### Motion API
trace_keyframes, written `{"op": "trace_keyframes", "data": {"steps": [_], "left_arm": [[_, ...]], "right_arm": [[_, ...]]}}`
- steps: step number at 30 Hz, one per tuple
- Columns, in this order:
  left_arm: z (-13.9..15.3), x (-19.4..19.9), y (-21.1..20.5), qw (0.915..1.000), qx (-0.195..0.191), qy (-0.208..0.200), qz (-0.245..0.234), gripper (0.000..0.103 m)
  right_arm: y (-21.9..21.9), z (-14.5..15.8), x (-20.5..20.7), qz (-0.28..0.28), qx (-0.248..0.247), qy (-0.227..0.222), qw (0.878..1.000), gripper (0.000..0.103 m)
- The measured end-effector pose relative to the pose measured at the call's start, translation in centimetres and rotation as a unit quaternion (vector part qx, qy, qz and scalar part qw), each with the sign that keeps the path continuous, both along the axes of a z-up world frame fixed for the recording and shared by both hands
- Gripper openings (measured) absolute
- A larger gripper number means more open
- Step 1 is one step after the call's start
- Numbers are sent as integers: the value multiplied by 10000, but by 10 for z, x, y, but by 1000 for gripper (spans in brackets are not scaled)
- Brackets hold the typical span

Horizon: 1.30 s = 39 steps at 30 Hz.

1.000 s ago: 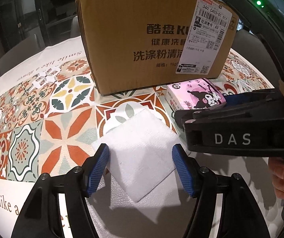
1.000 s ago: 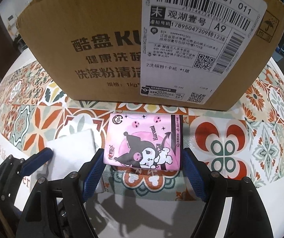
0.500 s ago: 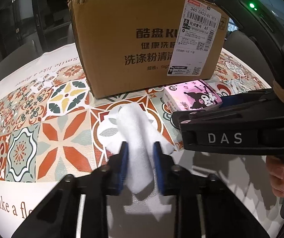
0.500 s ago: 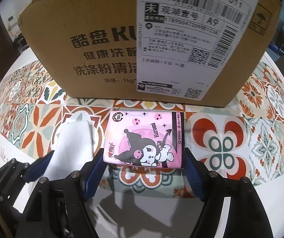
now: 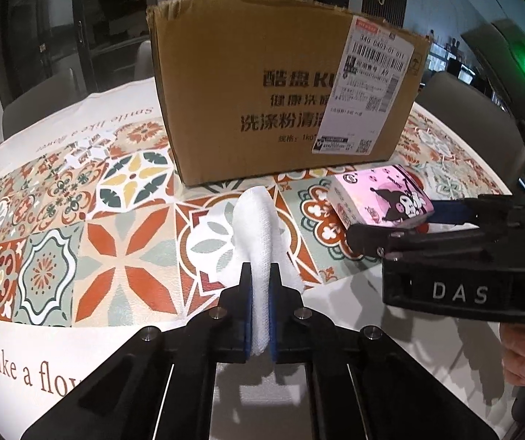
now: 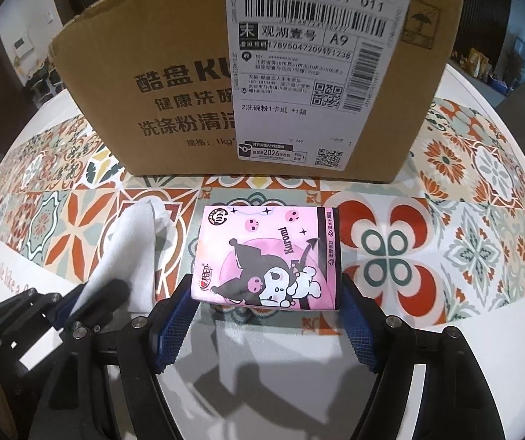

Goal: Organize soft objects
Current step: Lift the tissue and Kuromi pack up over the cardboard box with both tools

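Observation:
My left gripper (image 5: 260, 286) is shut on a white foam sheet (image 5: 258, 227), which is pinched into an upright fold and lifted off the table; it also shows in the right wrist view (image 6: 130, 245). My right gripper (image 6: 266, 293) is shut on a pink Kuromi tissue pack (image 6: 266, 256) and holds it just above the table; the pack also shows in the left wrist view (image 5: 379, 198). A brown cardboard box (image 5: 280, 88) stands right behind both objects and fills the top of the right wrist view (image 6: 174, 84).
A patterned tile tablecloth (image 5: 60, 212) with a white border covers the round table. The right gripper's black body (image 5: 464, 267) lies close to the right of my left gripper. Chairs and dark doors stand beyond the table.
My left gripper closed on the foam sheet, folded it upright and raised it. My right gripper closed on the tissue pack and lifted it. Both pulled back slightly from the box.

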<state>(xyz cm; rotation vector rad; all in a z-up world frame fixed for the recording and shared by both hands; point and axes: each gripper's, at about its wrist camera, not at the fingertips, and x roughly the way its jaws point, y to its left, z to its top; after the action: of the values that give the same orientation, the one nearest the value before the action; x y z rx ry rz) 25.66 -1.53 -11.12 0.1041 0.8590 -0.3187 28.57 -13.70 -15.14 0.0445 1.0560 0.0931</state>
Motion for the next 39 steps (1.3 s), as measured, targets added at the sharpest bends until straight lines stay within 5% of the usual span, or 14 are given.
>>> {"op": "trace_keyframes", "data": {"steps": [22, 39], "left_arm": [[65, -19, 14, 9957, -490, -742, 271, 8], [130, -26, 18, 9830, -746, -1671, 148, 8]], "right_arm": [[-11, 68, -40, -154, -77, -900, 9958, 75], [-14, 129, -57, -222, 54, -1807, 9833, 75]]}}
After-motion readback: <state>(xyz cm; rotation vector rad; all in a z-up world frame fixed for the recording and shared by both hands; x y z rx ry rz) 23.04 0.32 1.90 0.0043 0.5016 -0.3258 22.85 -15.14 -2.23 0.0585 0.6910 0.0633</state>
